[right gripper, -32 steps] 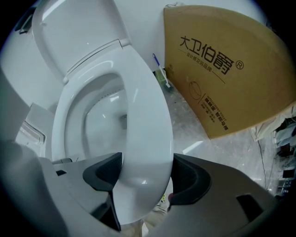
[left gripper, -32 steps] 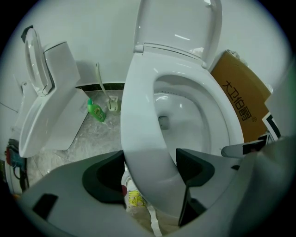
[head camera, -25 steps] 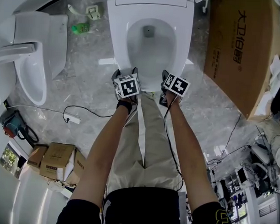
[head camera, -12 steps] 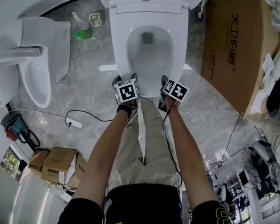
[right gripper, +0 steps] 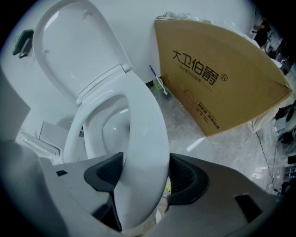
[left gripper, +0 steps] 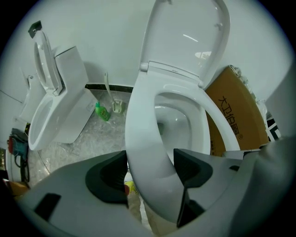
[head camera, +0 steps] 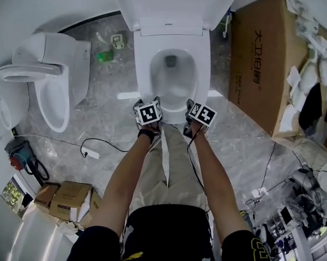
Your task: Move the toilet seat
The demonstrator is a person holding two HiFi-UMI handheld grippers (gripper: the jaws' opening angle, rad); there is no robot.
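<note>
Toilet seat: the white toilet seat (left gripper: 144,134) was hinged at the back edge of the bowl (head camera: 173,74), just under the lid (head camera: 173,7). Its front end stood tilted up off the bowl's rim, as both gripper views showed.
Lid: it was raised, leaning back towards the wall.
Left gripper: the left gripper (left gripper: 150,173) was at the seat's front edge, on its left side. The seat's band ran between the dark pads, which pressed on it from both sides. Its jaws had just been closing in, and they stood wide on the broad band.
Right gripper: the right gripper (right gripper: 141,178) was at the seat's front edge, on its right side. Both pads were against the band, also at a wide spread.
Gripper pose: both pointed steeply down, side by side and a little apart, marker cubes facing up in the head view.
Arms: the left forearm (head camera: 122,174) and right forearm (head camera: 215,172) reached forward and down, nearly straight and close to parallel, converging slightly towards the seat's front edge. A dark band sat on the left wrist, and a thin cable ran along the right forearm.
Surroundings: a large cardboard box (head camera: 262,61) stood on the floor (head camera: 105,114) just right of the toilet. A second toilet (head camera: 58,81) stood well to the left, with a green bottle (head camera: 105,57) between the two near the wall edge.
</note>
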